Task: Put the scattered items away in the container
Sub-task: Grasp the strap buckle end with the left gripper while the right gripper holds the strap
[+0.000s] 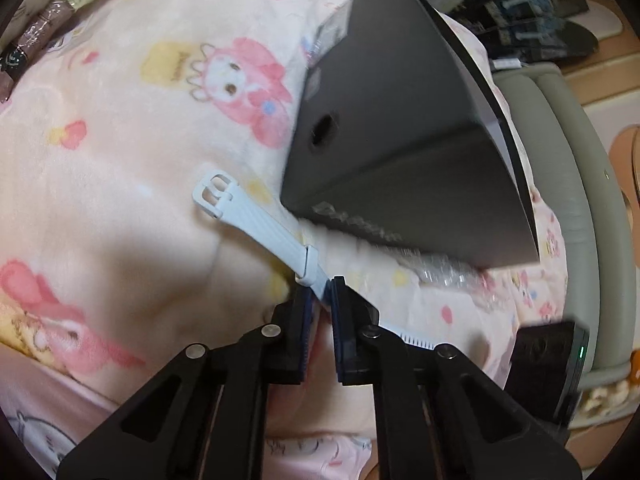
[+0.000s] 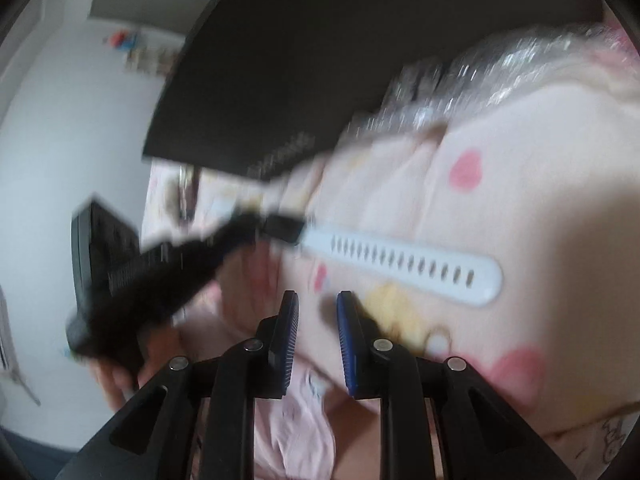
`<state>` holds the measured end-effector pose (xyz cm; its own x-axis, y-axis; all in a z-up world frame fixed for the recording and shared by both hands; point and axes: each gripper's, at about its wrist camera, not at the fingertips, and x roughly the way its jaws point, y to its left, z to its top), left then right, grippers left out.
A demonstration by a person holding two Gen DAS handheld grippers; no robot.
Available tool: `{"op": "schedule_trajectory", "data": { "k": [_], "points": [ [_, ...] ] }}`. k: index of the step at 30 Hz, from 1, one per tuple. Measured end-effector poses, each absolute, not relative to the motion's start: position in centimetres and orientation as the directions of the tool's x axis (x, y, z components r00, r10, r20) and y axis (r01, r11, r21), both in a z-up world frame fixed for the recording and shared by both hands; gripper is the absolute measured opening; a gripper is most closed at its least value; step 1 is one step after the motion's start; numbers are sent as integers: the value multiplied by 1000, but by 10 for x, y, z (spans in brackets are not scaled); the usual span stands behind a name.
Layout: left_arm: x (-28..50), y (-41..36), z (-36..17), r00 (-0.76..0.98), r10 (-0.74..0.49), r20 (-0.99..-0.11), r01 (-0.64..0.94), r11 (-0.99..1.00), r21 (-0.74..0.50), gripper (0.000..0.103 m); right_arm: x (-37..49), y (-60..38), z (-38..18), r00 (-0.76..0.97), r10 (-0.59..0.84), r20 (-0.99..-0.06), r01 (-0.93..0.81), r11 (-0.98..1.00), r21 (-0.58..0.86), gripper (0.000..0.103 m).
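My left gripper [image 1: 320, 292] is shut on a white watch strap [image 1: 256, 220], gripping it near the middle; the buckle end points away over the pink blanket and the holed end sticks out to the right. A black box [image 1: 404, 128] stands just beyond, to the right. In the right wrist view the same strap's holed end [image 2: 420, 266] lies across the blanket, held by the blurred left gripper [image 2: 280, 228] at left. My right gripper [image 2: 318, 308] is empty, its jaws a small gap apart, just below the strap. The black box [image 2: 320, 60] looms above.
A pink cartoon-print blanket [image 1: 132, 152] covers the surface. Wrapped sticks [image 1: 52, 24] lie at the far left. Crinkled clear plastic [image 1: 448, 272] sits under the box. A grey padded rail [image 1: 568, 184] runs along the right, with a black device [image 1: 556, 364] beside it.
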<state>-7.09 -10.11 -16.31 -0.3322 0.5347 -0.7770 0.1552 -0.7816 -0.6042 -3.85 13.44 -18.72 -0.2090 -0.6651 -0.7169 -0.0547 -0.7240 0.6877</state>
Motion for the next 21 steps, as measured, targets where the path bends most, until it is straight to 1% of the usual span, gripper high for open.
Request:
{"op": "schedule_trajectory", "data": {
  "k": [3,6,10,13,14,15,17,19,21],
  "points": [
    [-66,-100,-161,-325,566,-758,142,-763,-631,8,-39,138,-182,-272,-612,-742,-64,-758,649,17],
    [-66,-101,-162,-342,551,-761,164,-762,-626,8,-37,144,-186,-296,-604,-740,-108,-748,654,17],
    [-66,-109,-169,-356,527,-771,219,-756,-617,21,-32,149,-190,-324,-621,-714,-159,-708,688,17],
    [-70,-110,-175,-363,538,-761,242,-734,-635,25,-32,167,-183,-356,-621,-699,-232,-665,709,17],
    [-71,-112,-176,-367,541,-756,245,-728,-640,27,-32,172,-179,-380,-615,-691,-257,-647,718,20],
    [-70,-113,-175,-376,542,-752,246,-724,-645,28,-33,177,-176,-408,-602,-686,-266,-640,720,29],
    [-70,-118,-173,-395,536,-746,253,-718,-649,32,-37,181,-174,-425,-576,-698,-244,-670,701,39],
    [-72,-121,-175,-405,526,-748,276,-710,-648,33,-43,177,-182,-374,-579,-725,-228,-700,677,39],
    [-75,-124,-179,-406,520,-752,302,-700,-647,33,-44,176,-185,-360,-571,-738,-216,-718,661,39]
  ]
}}
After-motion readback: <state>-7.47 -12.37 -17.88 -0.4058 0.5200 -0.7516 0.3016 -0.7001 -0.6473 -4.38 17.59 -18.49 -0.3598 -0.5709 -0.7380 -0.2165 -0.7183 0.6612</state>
